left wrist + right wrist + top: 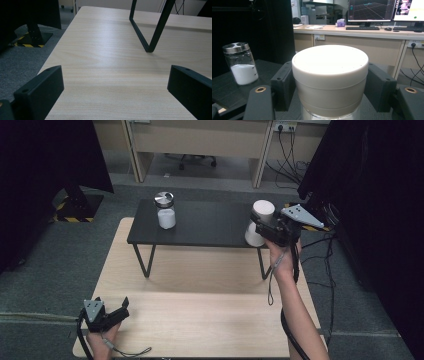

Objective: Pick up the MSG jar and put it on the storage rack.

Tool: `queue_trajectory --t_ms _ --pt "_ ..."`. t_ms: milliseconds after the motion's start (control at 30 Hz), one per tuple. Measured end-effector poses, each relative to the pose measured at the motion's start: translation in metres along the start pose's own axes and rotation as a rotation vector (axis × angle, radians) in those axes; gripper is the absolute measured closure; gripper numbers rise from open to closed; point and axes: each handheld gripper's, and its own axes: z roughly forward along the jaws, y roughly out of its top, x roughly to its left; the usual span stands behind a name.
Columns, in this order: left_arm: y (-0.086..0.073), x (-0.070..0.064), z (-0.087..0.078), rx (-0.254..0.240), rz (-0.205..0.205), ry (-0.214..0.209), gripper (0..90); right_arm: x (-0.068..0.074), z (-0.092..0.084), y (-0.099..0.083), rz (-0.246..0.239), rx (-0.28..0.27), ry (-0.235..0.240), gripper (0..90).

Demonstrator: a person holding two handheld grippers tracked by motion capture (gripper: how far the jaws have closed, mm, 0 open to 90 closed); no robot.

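Observation:
My right gripper (258,226) is shut on a jar with a wide cream-white lid (263,210), held at the right end of the black shelf (200,225). In the right gripper view the jaws press on both sides of the lid (329,67), with my right gripper (329,82) level; a clear base shows below it. A glass shaker with a metal cap and white powder (165,210) stands upright on the shelf's left part, as the right gripper view has it (240,63). My left gripper (112,304) rests open at the table's front left, nothing between its jaws (115,85).
The shelf stands on thin black wire legs (150,30) on the pale wooden table (200,320). Cables (325,260) trail off to the right. A desk with monitors (372,10) stands behind. Dark curtains flank both sides.

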Motion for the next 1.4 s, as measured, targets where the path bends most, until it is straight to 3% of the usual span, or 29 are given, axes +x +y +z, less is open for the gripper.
queue_trajectory --t_ms 300,667,933,1400 --pt "-0.001 -0.001 -0.001 -0.002 0.007 0.001 0.0 0.001 0.017 0.004 -0.014 0.006 -0.004 33.3" --pt "-0.001 0.0 -0.001 -0.005 0.001 0.002 0.0 -0.005 0.037 0.004 0.013 0.001 -0.014 33.4" --pt "0.0 0.0 0.001 0.001 0.007 0.0 0.0 -0.013 0.043 0.005 0.033 0.003 -0.016 33.3" --pt "0.0 0.0 0.001 0.002 0.008 -0.005 0.0 -0.017 0.046 0.0 0.014 -0.007 -0.003 33.5"
